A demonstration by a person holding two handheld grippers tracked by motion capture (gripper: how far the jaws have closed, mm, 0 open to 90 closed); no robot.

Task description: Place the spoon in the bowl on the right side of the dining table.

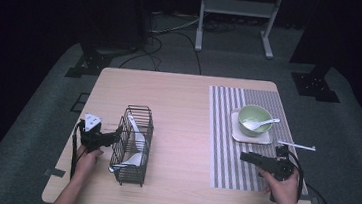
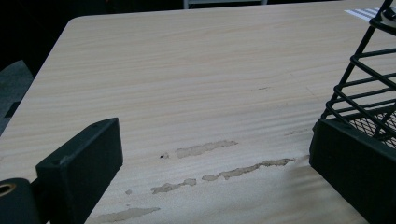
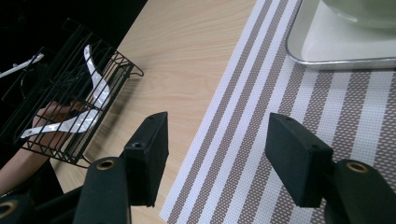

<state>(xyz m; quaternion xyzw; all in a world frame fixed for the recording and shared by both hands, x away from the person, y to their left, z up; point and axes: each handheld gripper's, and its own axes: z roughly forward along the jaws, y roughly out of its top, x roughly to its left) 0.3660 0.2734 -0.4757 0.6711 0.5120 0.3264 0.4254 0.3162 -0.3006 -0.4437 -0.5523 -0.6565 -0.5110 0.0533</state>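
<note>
The right gripper point(image 1: 250, 157) lies low over the striped placemat point(image 1: 224, 151) at about five o'clock on the table point(image 1: 179, 97), held in the person's right hand point(image 1: 284, 185), its jaws pointing toward nine o'clock. In the right gripper view its jaws stand wide apart with nothing between them but the mat's brown and white stripes point(image 3: 261, 121). The left gripper point(image 1: 115, 138) sits at about eight o'clock, held by the left hand point(image 1: 88, 159), its jaws pointing toward three o'clock at the black wire basket point(image 1: 133, 145). In the left gripper view the jaws are spread wide; one black jaw is right against the lower corner of the basket point(image 2: 364, 79), while the other stands free over bare wood, so the basket is not clamped. Pale scuffed patches point(image 2: 205, 149) mark the tabletop between them.

The basket stands upright just left of the table's centre and holds two white spoons point(image 1: 134, 145), one leaning along its length, one lying toward the near end; the right gripper view shows them through the wires point(image 3: 93, 74).

Farther off, at about two o'clock, a green bowl point(image 1: 255, 118) rests on a small square tray point(image 1: 266, 138) on the placemat, with a white soup spoon point(image 1: 262, 123) in it, handle over the rim toward three o'clock. No writing or brand mark can be read on anything.
</note>
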